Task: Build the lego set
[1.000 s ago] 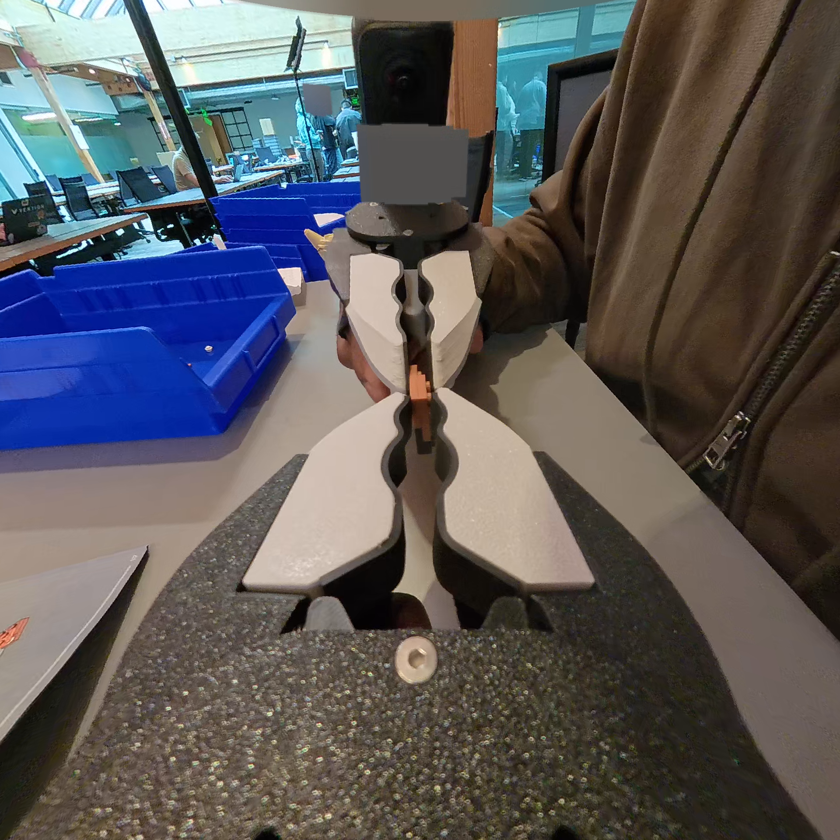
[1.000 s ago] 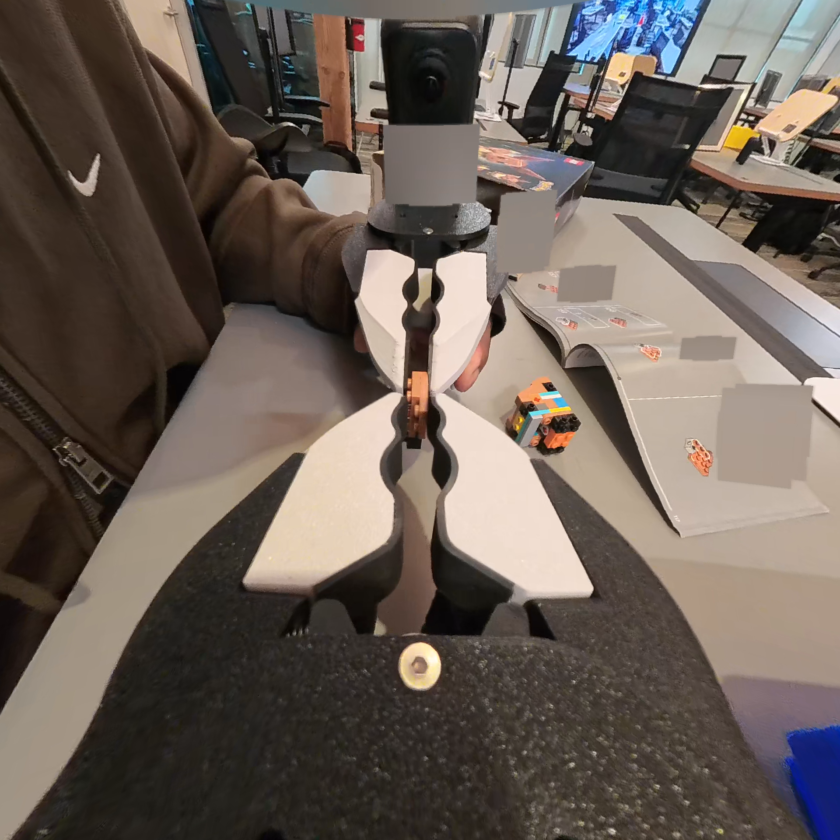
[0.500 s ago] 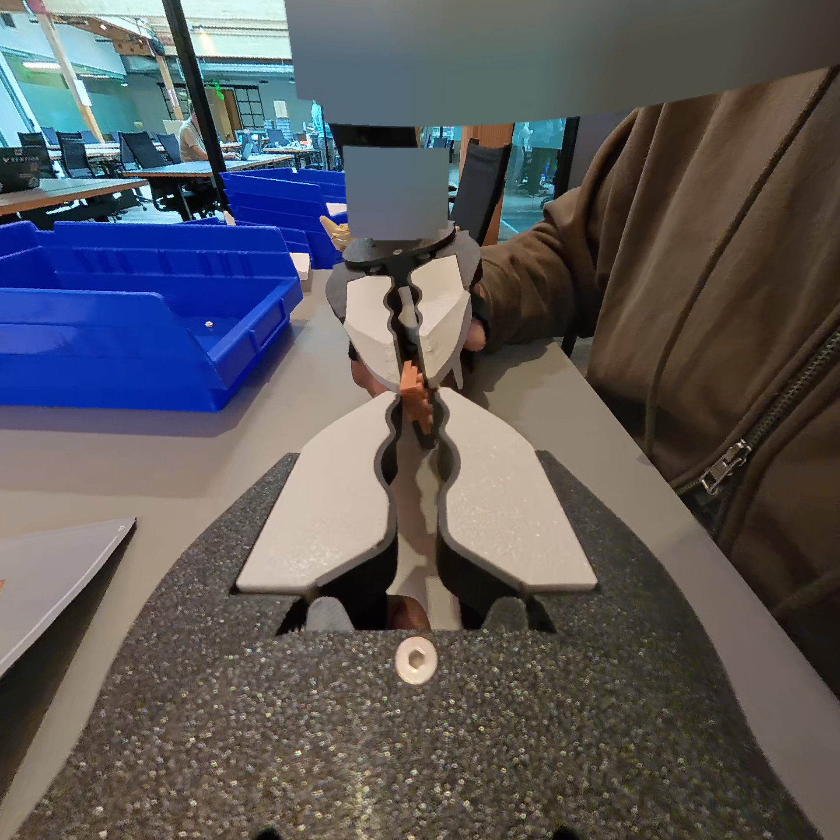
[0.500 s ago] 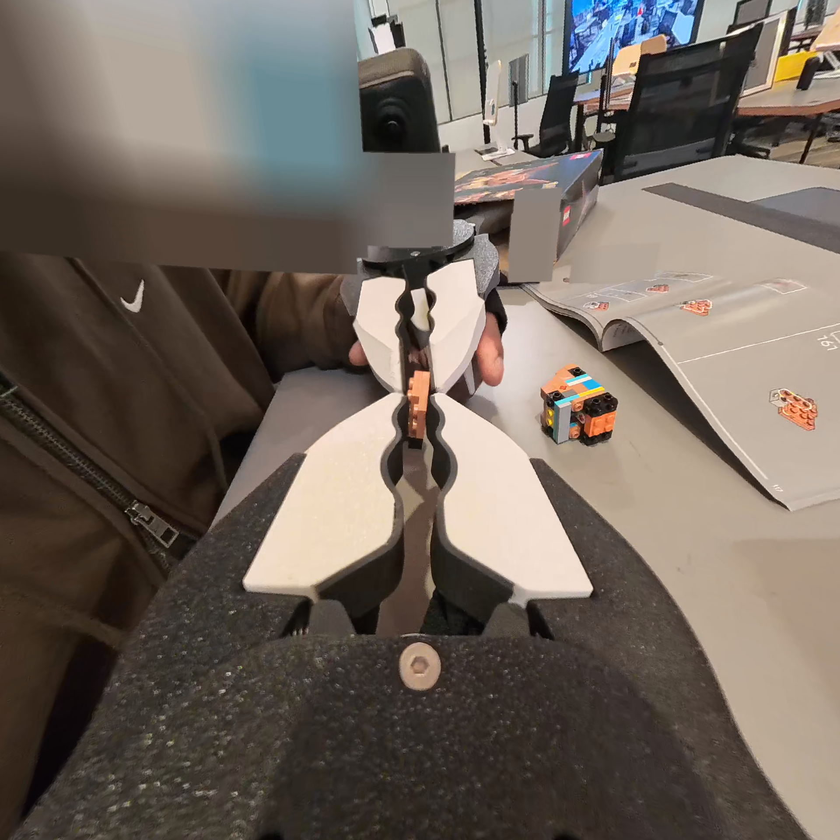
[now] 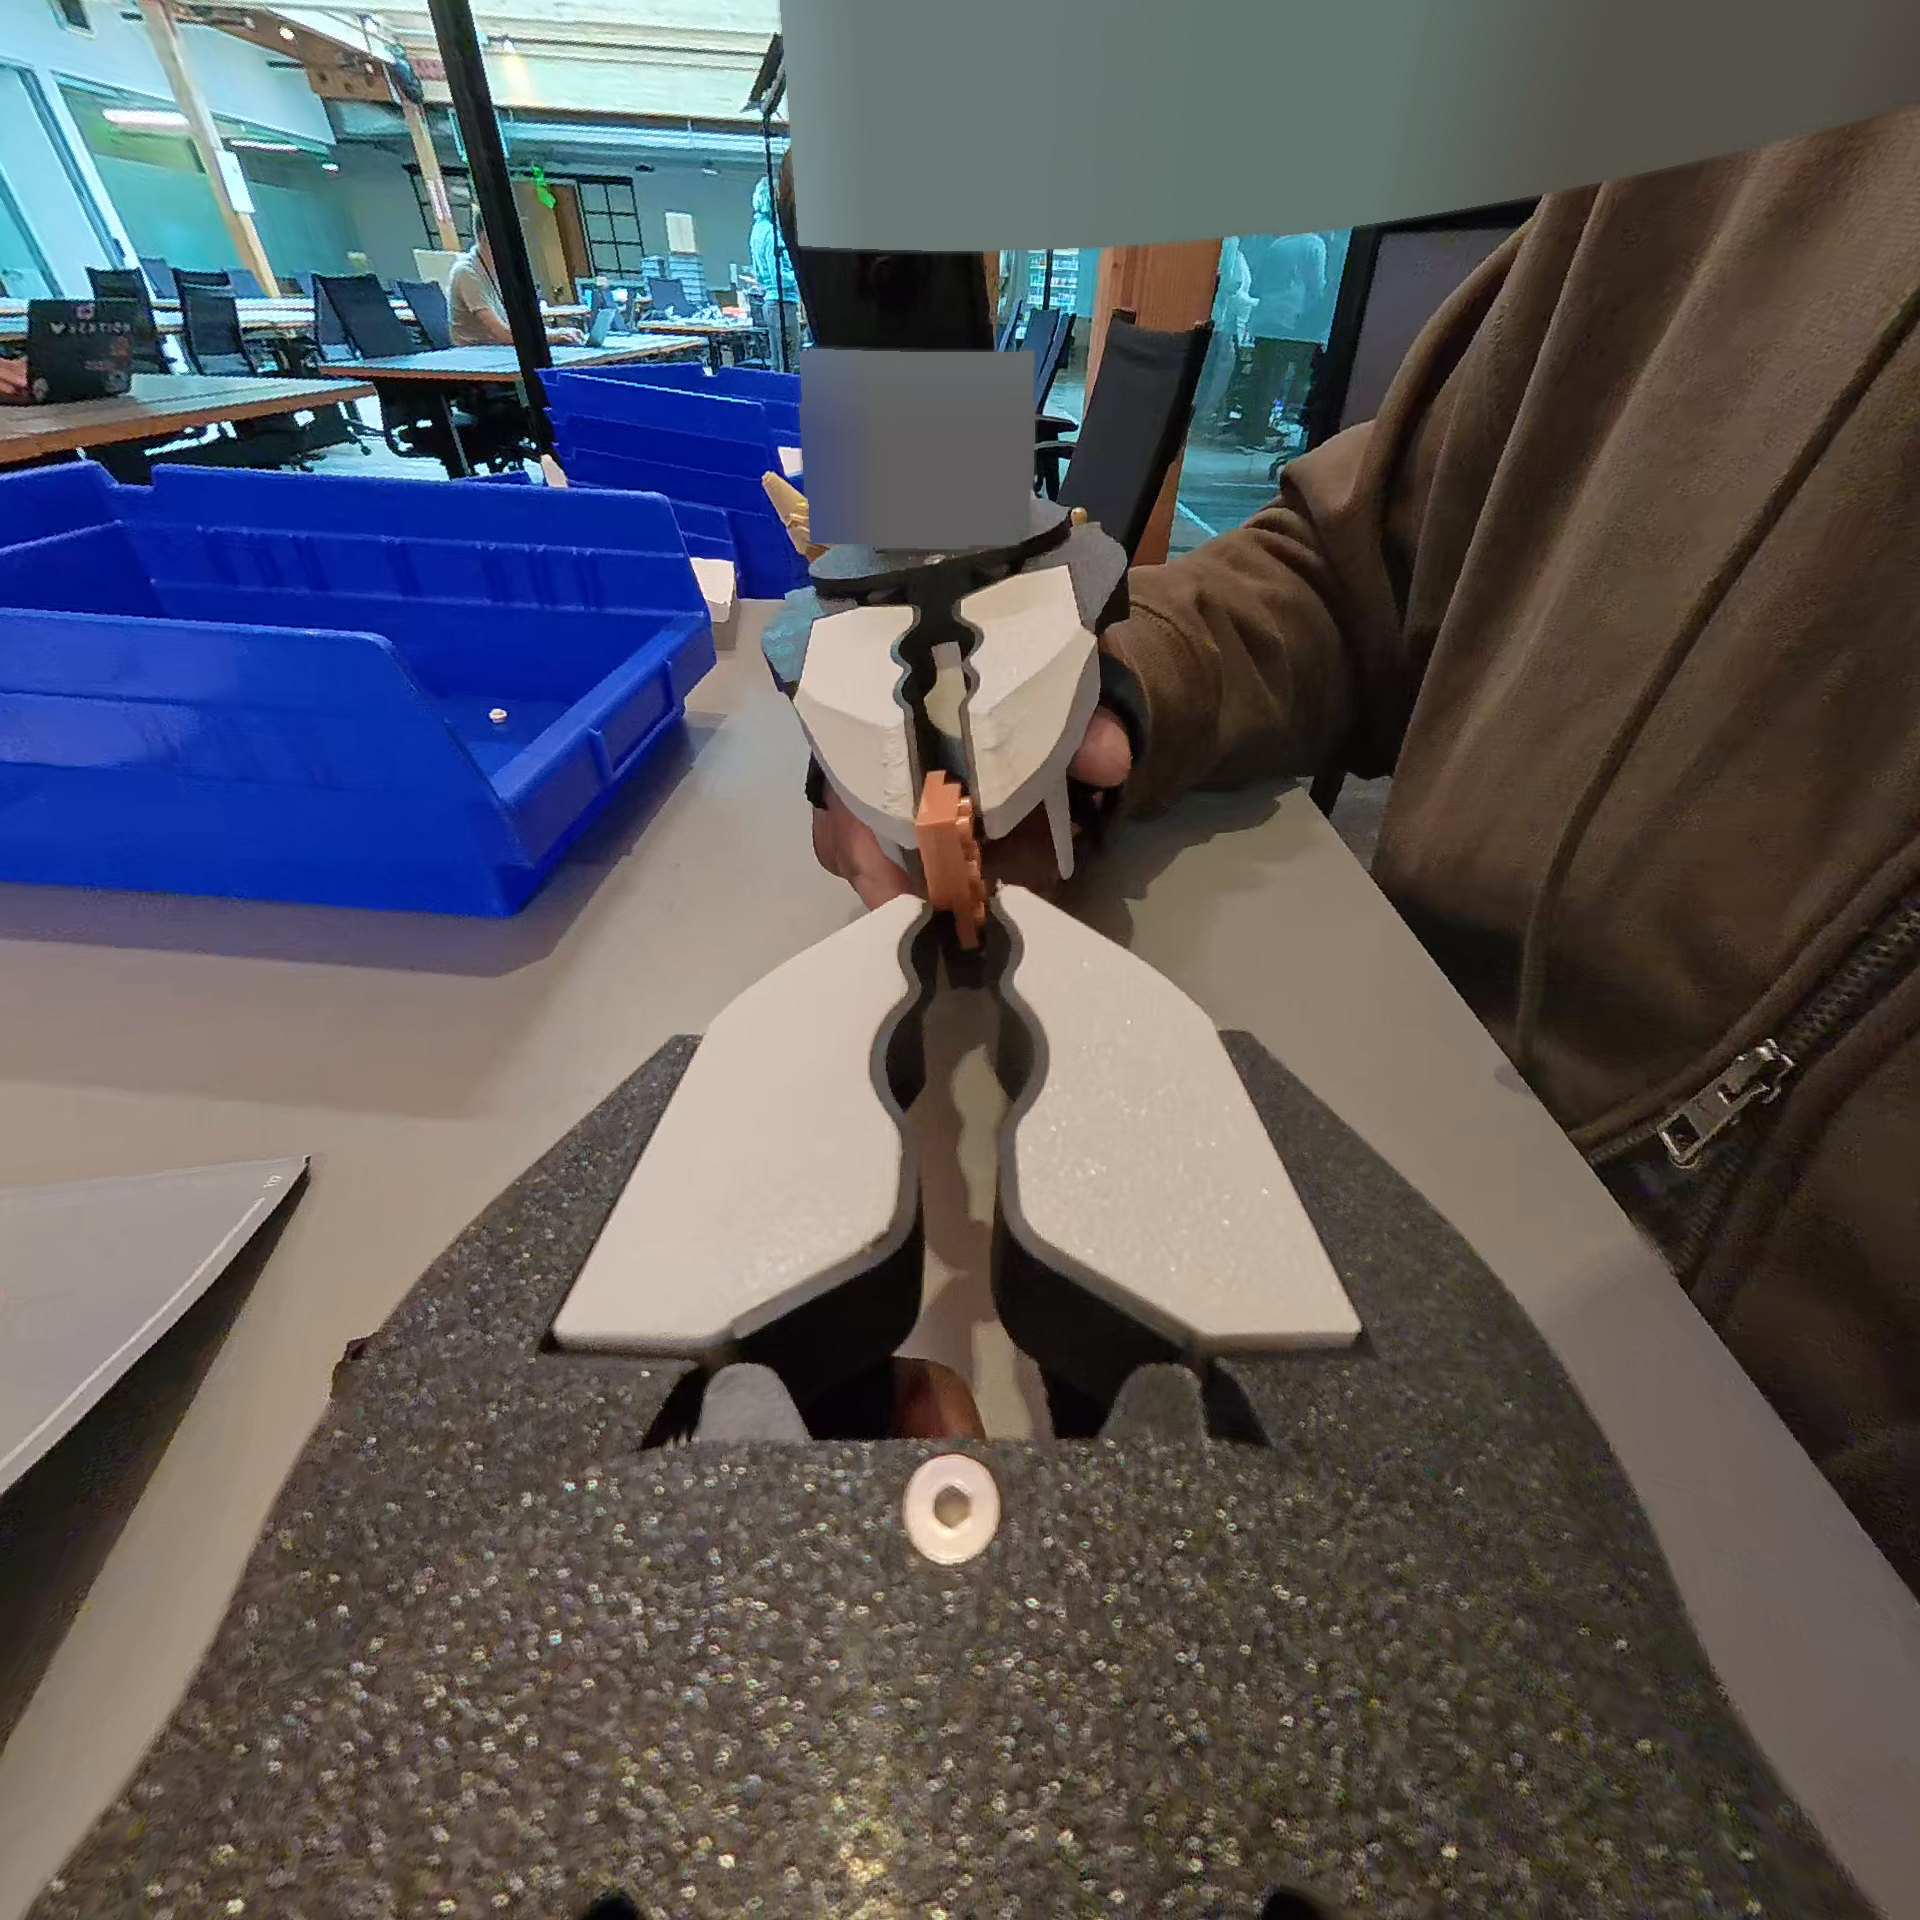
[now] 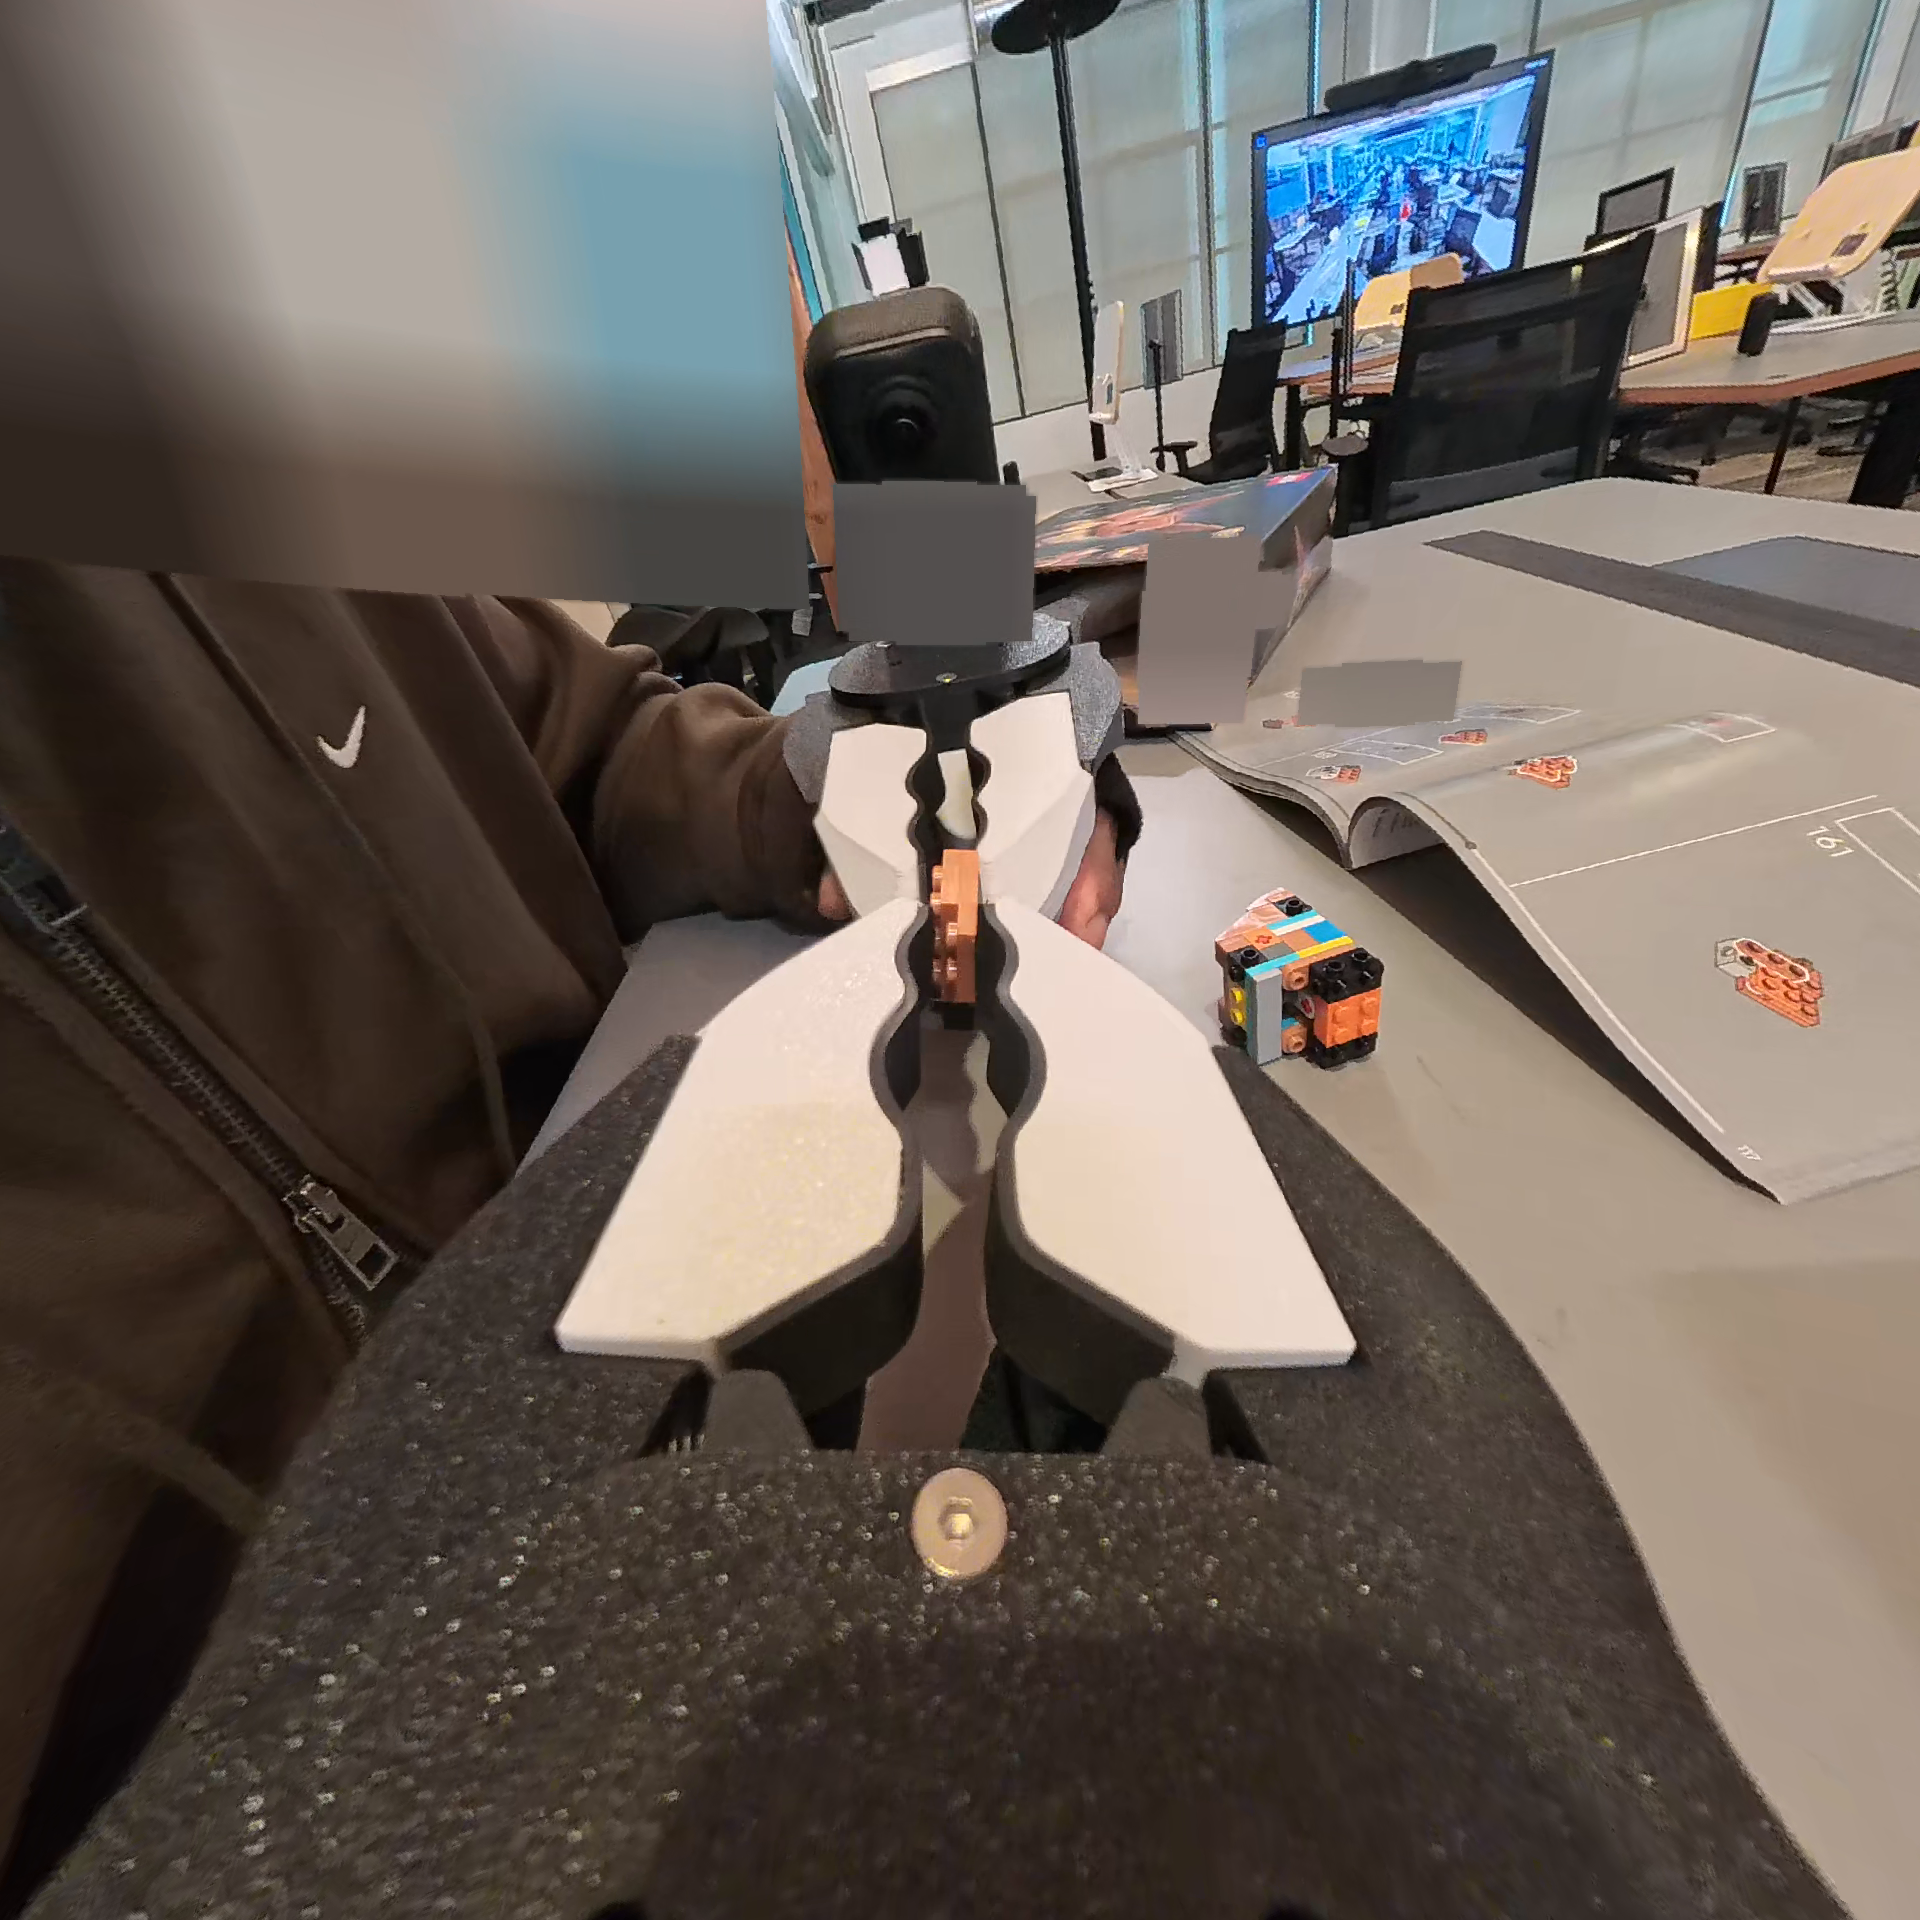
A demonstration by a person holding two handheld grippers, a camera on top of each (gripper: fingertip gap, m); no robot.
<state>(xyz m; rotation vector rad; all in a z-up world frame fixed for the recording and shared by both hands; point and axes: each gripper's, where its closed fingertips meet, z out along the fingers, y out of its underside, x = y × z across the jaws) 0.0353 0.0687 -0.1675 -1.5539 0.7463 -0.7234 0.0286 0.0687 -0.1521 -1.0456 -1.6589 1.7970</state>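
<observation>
My two grippers meet tip to tip above the grey table. A small orange lego piece [image 5: 948, 847] with a black part under it is pinched between them. In the left wrist view my left gripper [image 5: 961, 920] is shut on its near end, and the right gripper [image 5: 951, 805] faces me, shut on its far end. In the right wrist view my right gripper [image 6: 951, 930] is shut on the orange piece [image 6: 954, 920], and the left gripper [image 6: 951, 831] closes on it from the far side. A small multicoloured lego cube [image 6: 1299, 987] stands on the table to the right.
Blue bins [image 5: 312, 727] stand at the left of the table. An open instruction booklet [image 6: 1662, 914] and a lego box [image 6: 1195, 525] lie to the right. A person in a brown hoodie [image 5: 1610, 675] sits close at the table edge. Both grippers' tips are close together, under 4 cm apart. The small multicoloured lego cube [image 6: 1299, 987] is about equally far from each gripper, around 12 centimetres.
Both grippers stay shut on the orange piece. The pair has tilted and shifted a little, and more of the room behind shows in both views.
</observation>
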